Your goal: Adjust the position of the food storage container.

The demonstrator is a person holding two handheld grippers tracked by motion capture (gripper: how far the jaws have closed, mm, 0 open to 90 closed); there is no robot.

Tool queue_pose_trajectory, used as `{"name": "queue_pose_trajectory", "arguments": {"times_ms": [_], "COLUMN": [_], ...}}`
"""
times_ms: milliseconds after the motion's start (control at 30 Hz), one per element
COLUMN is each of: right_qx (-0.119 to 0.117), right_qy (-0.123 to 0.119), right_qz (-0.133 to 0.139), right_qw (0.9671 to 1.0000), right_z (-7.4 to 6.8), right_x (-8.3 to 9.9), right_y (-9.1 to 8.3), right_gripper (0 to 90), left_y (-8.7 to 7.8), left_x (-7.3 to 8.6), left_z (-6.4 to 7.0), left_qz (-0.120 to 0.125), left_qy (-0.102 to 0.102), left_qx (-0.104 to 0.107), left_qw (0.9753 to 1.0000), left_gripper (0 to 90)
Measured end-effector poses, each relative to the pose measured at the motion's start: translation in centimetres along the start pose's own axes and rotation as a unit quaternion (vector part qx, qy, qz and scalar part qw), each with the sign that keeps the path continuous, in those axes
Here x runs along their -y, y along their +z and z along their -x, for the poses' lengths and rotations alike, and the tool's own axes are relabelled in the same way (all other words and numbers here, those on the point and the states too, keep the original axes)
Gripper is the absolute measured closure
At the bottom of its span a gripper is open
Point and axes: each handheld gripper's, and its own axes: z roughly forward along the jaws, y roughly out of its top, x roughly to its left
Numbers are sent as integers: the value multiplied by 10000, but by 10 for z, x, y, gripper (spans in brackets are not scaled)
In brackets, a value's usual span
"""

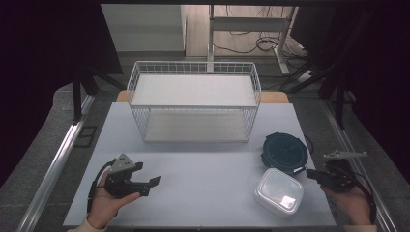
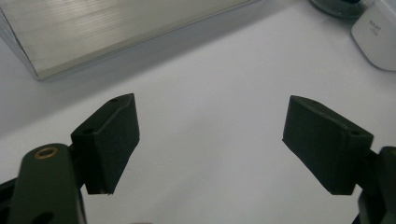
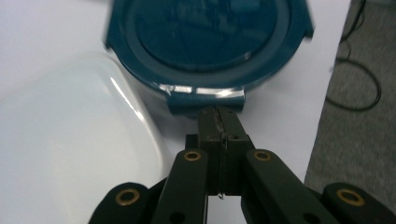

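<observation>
Table (image 1: 203, 169) pale, flat, under both hands. Left gripper (image 1: 147, 181) held low over bare tabletop at near-left, jaws spread wide, nothing between; same wide gap in left gripper view (image 2: 210, 140), w/ white table (image 2: 210, 84) beyond pads. Ahead of it & slightly to the side, white wire rack (image 1: 193, 99), 2 shelves; bottom shelf edge (image 2: 107, 32) seen past the jaws. Far off toward its other side, corner of white lidded box (image 2: 378, 42).

Right gripper (image 1: 315, 175) at table's right edge, jaws pinched together, nothing visibly btwn them; in right gripper view (image 3: 219, 126) tips sit at or just before front latch tab of round dark-blue container (image 3: 205, 42); can't tell whether touching. Same container (image 1: 285, 151) just ahead of the tips in high view. White lidded box (image 1: 279, 192) just beside that gripper on its inner side, touching or nearly touching blue container; seen as pale rounded lid (image 3: 70, 140) alongside closed jaws.
</observation>
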Motion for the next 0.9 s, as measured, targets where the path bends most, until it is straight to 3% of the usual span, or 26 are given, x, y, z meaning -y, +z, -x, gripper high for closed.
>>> {"name": "queue_pose_trajectory", "arguments": {"times_ms": [100,200,300,700,833,900], "right_qx": [37,-31,130,12,-12,128], "right_qy": [-71,-116,-248,-240,-137,-28], "right_qz": [-311,-404,-589,-517,-338,-245], "right_qw": [9995,9991,9979,9984,9993,9996], "right_z": [2,-1,-3,-5,2,13], "right_x": [1,0,-3,-17,-19,-24], "right_y": [15,27,35,45,30,22], "right_gripper": [895,895,895,896,896,896], "left_y": [2,3,4,8,7,7], "left_x": [1,1,2,2,2,2], "left_z": [-1,-3,-4,-6,-8,-9], "left_qz": [-15,-36,-45,-102,-91,-91], "left_qy": [-5,-17,-31,-65,-90,-77], "left_qx": [18,9,3,0,-21,-28], "left_qw": [10000,10000,10000,9999,9999,9999], "left_gripper": [187,187,187,187,188,188]}}
